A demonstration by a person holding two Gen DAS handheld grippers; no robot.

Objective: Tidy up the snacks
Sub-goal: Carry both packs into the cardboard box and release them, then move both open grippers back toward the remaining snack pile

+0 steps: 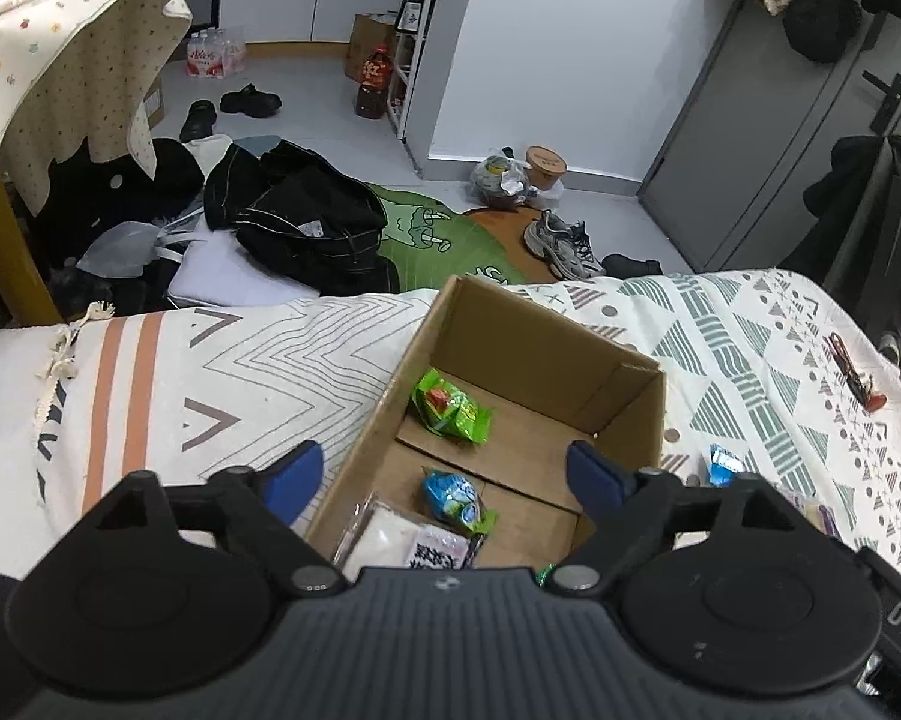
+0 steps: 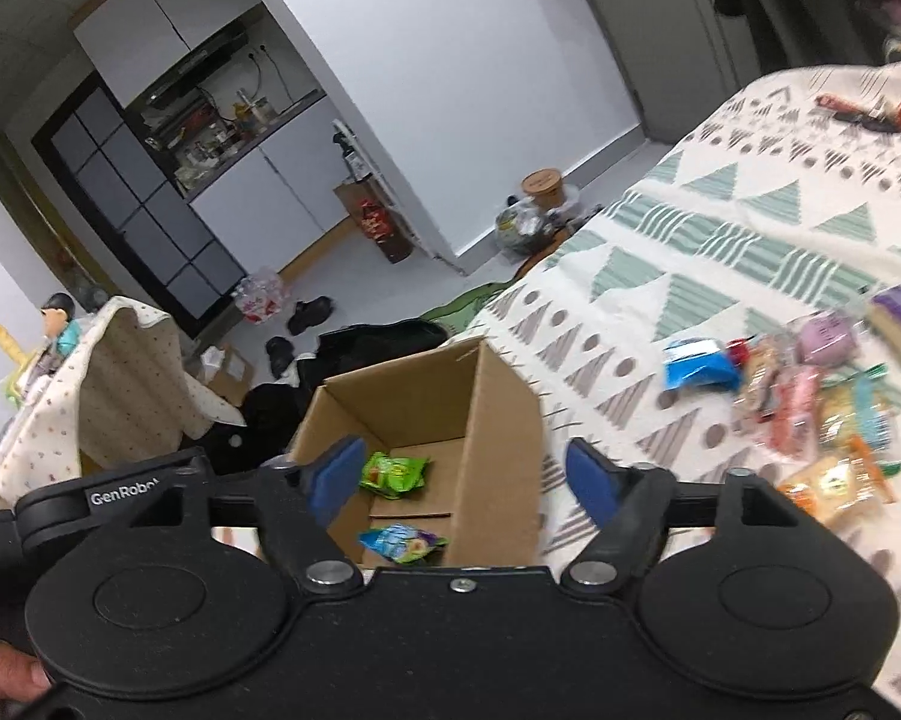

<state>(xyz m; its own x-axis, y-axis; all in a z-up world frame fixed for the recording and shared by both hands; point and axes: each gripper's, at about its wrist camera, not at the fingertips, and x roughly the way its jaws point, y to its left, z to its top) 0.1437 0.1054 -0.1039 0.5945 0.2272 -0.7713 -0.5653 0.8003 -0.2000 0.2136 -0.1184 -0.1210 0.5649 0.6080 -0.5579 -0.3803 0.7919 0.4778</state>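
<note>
Three snacks already in box (image 1: 528, 354); pile of snacks (image 2: 810, 396) left on bed (image 2: 720, 228). Both hand-held grippers, left (image 1: 450, 474) and right (image 2: 459, 480), wide open, empty.

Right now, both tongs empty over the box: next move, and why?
Probably swing the right tongs rightward to the blue packet, nearest of the loose snacks on the blanket. Both stand open, and the cardboard box already holds a few packets.

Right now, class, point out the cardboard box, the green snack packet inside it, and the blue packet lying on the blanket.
cardboard box (image 1: 528, 354), left wrist view, inner far wall.
green snack packet (image 1: 448, 410), left wrist view, packet's middle.
blue packet (image 2: 699, 365), right wrist view, its front face.
</note>
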